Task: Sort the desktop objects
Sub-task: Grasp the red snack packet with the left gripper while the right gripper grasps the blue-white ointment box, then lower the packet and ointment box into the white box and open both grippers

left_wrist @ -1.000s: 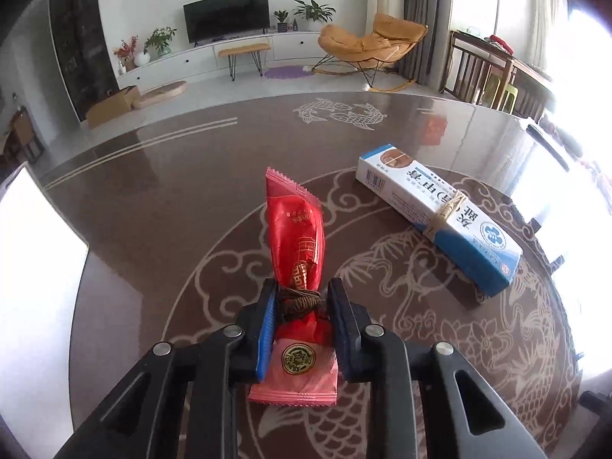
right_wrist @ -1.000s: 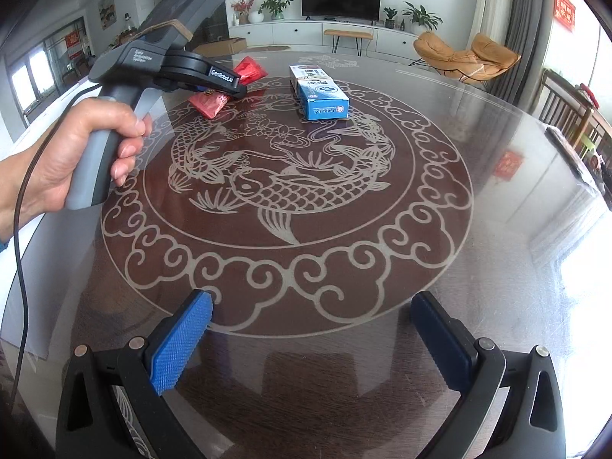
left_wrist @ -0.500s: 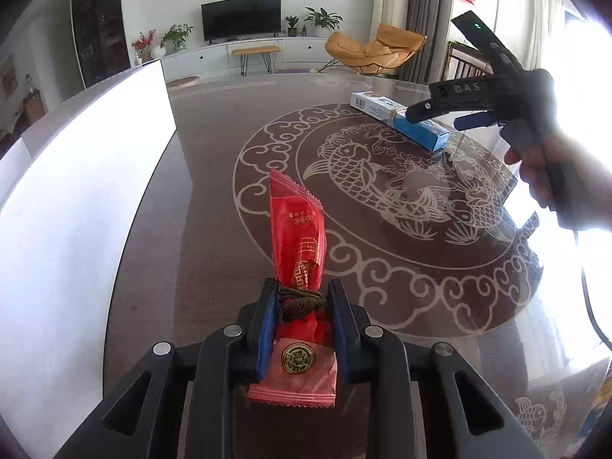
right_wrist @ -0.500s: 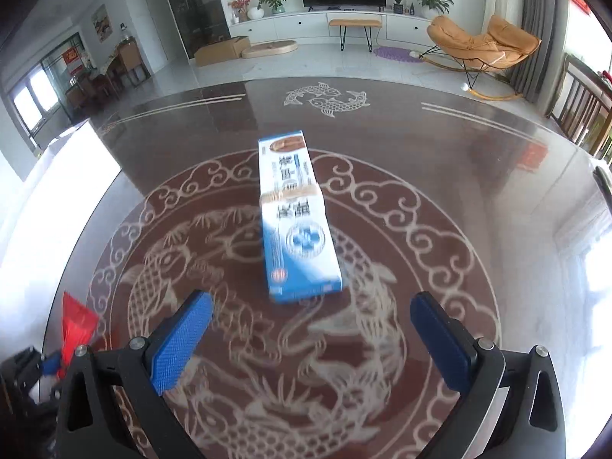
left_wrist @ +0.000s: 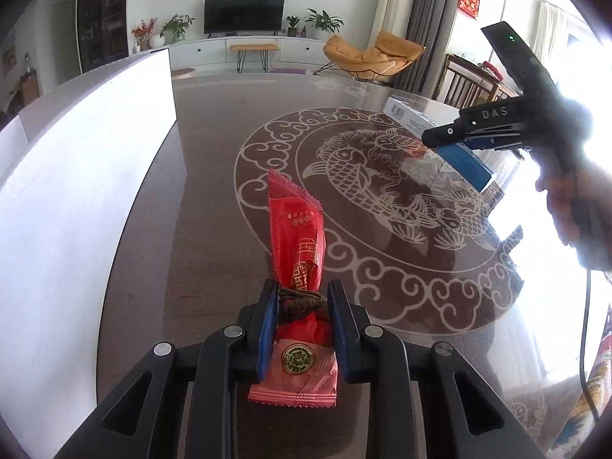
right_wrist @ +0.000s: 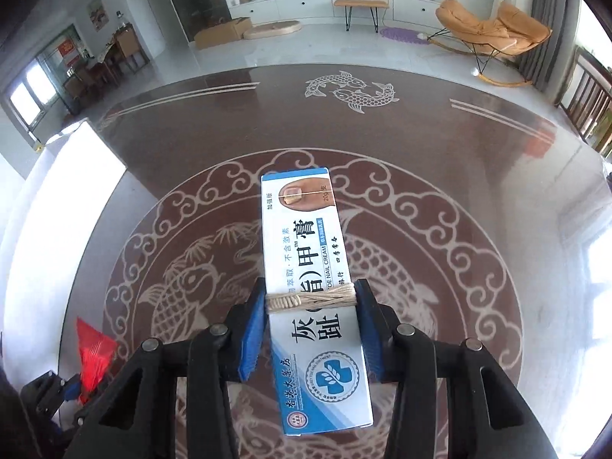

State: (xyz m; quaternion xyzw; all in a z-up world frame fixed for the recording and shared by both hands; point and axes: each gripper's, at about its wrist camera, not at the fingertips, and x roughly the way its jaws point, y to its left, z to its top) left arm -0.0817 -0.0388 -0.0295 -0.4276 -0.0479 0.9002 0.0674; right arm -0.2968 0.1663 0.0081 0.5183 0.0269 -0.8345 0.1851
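Moved since earlier: we swung both hands across the glossy dark round table (left_wrist: pixel 214 229); our right tongs went from wide open over bare tabletop to straddling the box.
Left wrist view: our left gripper (left_wrist: pixel 302 329) is clamped on the red foil snack packet (left_wrist: pixel 300 252) at its string-tied waist, near the white board (left_wrist: pixel 76 191).
Right wrist view: our right gripper (right_wrist: pixel 311 321) is closing on the blue-and-white cardboard ointment box (right_wrist: pixel 306 252) at its twine band; pads look to touch its sides, box lying on the table.
Progress: we judge both items gripped, neither yet set down sorted.
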